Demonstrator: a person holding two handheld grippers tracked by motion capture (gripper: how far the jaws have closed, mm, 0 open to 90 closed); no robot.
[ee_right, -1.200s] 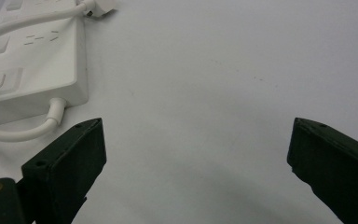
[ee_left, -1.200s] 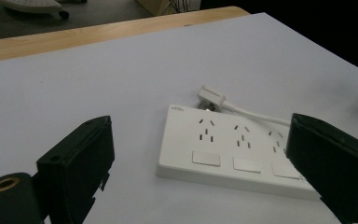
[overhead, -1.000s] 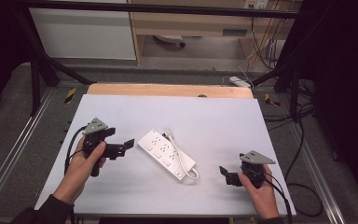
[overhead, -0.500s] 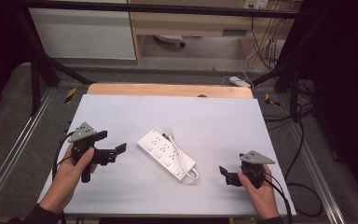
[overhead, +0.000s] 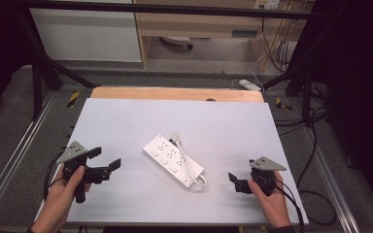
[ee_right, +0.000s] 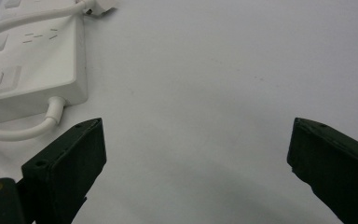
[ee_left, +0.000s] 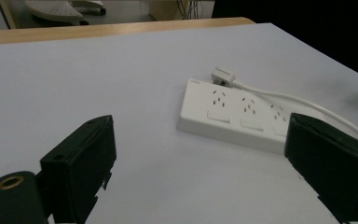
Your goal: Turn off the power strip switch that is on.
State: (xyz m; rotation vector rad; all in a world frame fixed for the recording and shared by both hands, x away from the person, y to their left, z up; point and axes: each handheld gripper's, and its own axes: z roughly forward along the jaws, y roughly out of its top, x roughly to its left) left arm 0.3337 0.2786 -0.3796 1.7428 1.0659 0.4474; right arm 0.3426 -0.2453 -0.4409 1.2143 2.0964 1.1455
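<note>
Power strip (overhead: 173, 159) untouched — tools (both wide open) empty

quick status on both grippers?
Left gripper: open, holding nothing, beside the power strip.
Right gripper: open, holding nothing.

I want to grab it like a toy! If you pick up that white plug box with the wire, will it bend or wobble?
The power strip looks like hard plastic, so its body probably stays stiff. Its cord lies in a loop, so it would likely flop and dangle. Flat on the table, it should slide rather than roll if pushed.
</note>
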